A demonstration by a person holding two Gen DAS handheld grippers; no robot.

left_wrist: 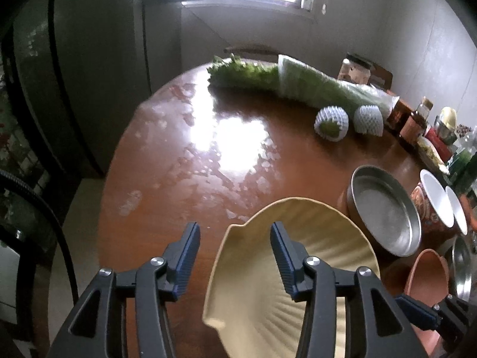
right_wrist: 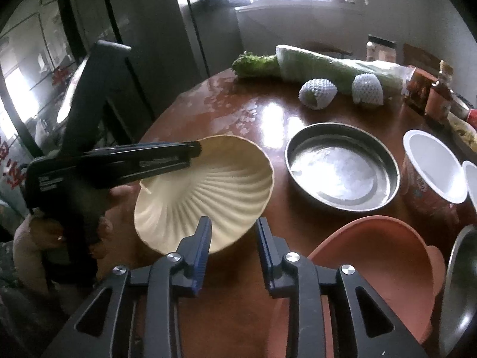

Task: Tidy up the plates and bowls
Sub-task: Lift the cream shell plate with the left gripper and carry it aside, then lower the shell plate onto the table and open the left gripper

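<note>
I've got the cream shell-shaped plate tilted above the near edge of the brown table. My left gripper straddles its left rim, pads spread and off it; my right gripper sits released at its near rim. Right of it: a steel pan and, nearer, a terracotta bowl. Far side, cabbage.

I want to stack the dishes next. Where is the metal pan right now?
In the right wrist view the metal pan sits on the table right of centre, between the cream shell plate and the paper cup.
</note>
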